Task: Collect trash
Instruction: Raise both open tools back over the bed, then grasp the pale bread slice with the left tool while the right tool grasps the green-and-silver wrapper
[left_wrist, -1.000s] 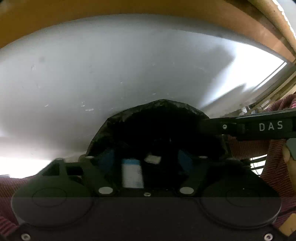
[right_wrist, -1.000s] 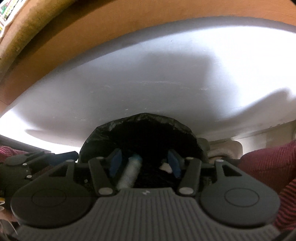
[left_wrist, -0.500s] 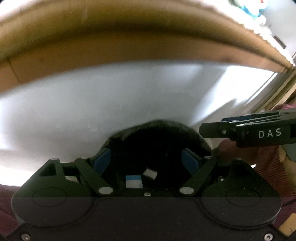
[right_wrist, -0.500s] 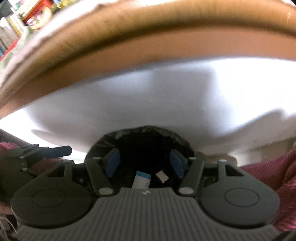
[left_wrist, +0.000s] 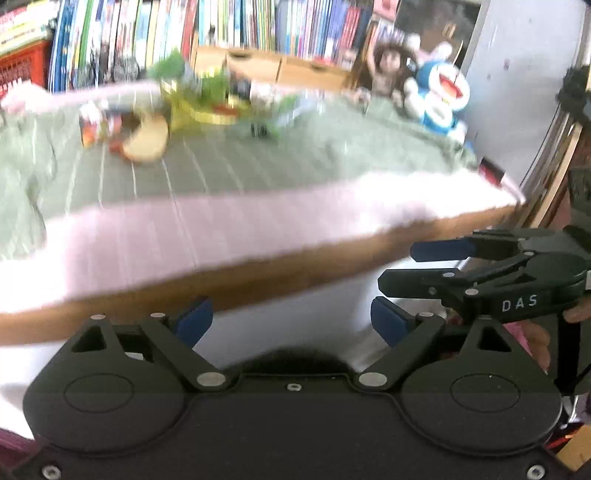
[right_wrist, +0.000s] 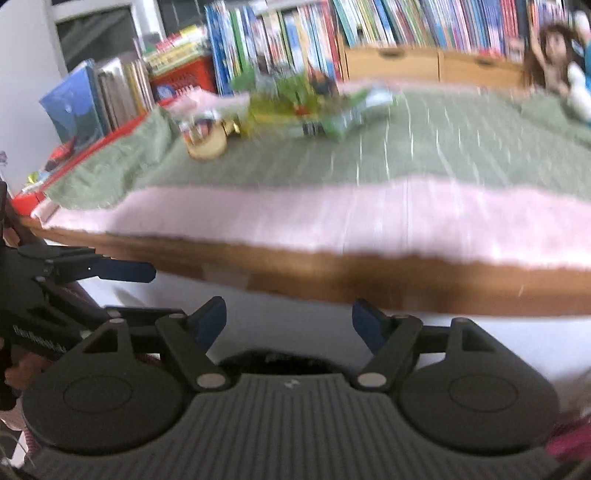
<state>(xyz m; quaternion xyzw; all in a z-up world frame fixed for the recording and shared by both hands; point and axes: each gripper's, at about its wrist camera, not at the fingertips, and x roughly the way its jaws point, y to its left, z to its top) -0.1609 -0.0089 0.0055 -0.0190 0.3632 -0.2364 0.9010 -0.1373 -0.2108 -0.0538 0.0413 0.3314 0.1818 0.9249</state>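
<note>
1. My left tongs (left_wrist: 291, 323) and right tongs (right_wrist: 288, 325) both gape, released, grasping nothing.
2. A black bin bag (left_wrist: 295, 360) peeks at bottom centre.
3. Blurred trash (right_wrist: 288, 107) lies upper centre on the bench (right_wrist: 369, 280).
4. Books (left_wrist: 258, 26) line the top.

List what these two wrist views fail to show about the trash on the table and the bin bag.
- Trash pile, left wrist view: motion blur; single items unreadable.
- Same pile, right wrist view: blurred too; wrappers or boxes, cannot tell.
- Black bin bag: only a dark sliver above the left gripper body; contents hidden.
- Bag, right wrist view: hidden by the right gripper body.
- Table underside and floor: not seen.
</note>
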